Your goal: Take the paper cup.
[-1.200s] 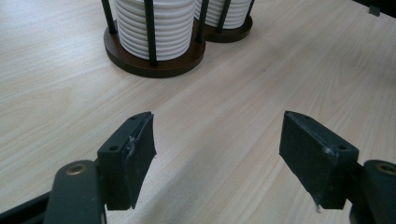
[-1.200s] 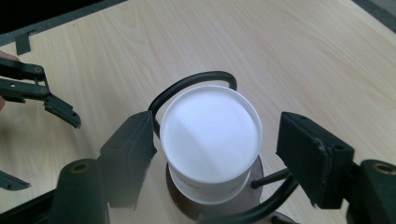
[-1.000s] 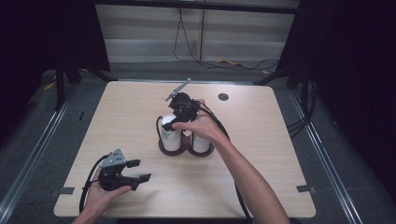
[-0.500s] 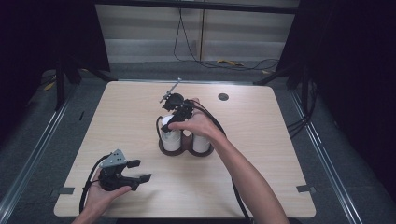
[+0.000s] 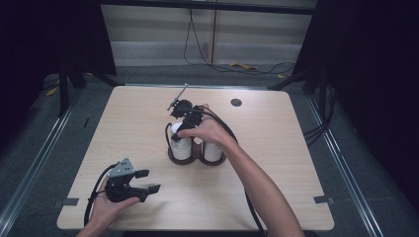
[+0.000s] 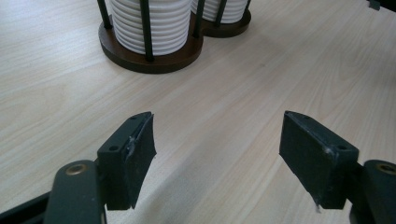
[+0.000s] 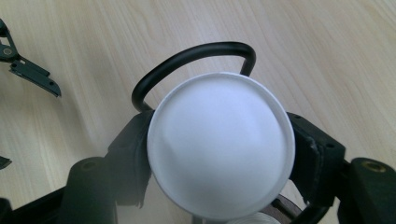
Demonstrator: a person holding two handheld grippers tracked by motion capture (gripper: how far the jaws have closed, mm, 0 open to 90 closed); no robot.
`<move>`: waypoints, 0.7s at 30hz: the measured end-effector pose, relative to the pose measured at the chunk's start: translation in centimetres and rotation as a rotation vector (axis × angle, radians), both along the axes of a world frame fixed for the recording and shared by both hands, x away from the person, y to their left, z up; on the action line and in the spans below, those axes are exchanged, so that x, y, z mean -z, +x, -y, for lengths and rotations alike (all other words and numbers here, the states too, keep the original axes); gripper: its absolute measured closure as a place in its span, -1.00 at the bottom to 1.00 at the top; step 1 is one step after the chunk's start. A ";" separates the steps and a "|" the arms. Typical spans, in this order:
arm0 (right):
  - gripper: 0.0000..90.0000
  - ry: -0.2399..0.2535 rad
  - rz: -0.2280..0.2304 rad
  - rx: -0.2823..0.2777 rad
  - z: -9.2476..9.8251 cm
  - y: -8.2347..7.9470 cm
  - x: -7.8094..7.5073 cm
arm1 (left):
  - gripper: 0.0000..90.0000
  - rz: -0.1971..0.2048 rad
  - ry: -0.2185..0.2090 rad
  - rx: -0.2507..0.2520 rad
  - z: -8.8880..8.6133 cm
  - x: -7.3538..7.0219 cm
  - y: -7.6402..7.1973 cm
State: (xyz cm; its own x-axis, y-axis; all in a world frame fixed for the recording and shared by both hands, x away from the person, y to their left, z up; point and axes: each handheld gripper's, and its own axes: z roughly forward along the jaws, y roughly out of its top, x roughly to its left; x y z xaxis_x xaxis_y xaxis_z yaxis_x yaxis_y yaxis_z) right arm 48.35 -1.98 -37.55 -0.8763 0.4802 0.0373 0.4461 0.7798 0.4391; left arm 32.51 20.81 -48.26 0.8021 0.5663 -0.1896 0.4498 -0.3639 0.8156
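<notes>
A dark wooden holder (image 5: 197, 159) with black wire posts stands mid-table and carries two stacks of white cups (image 5: 181, 145). My right gripper (image 5: 180, 130) points down over the left stack. Its jaws have just been closing, and in the right gripper view the pads (image 7: 133, 154) press both sides of the top white cup (image 7: 222, 144), under the holder's wire loop (image 7: 196, 60). My left gripper (image 5: 149, 180) rests open near the table's front left with nothing between its pads (image 6: 133, 158). It faces the ribbed cup stack (image 6: 149, 23) and the base (image 6: 154, 58).
A small black round insert (image 5: 236, 102) sits in the tabletop (image 5: 296, 163) at the back right. Cables trail from both grippers toward the front edge. Grey tape marks (image 5: 322, 199) lie near the front corners. Bare wood lies between the left gripper and the holder.
The right hand has edged slightly left over the left stack. The left hand and its gripper have stayed where they were.
</notes>
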 end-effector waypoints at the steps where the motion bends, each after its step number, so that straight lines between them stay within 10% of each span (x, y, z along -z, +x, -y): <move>1: -0.29 0.000 0.000 0.000 0.0 0.0 0.0 | -0.41 0.000 0.000 0.000 0.0 0.0 0.0; 21: -0.23 0.032 0.030 0.010 0.6 0.0 -0.6 | -0.41 -0.005 -0.006 0.002 -0.1 0.0 0.0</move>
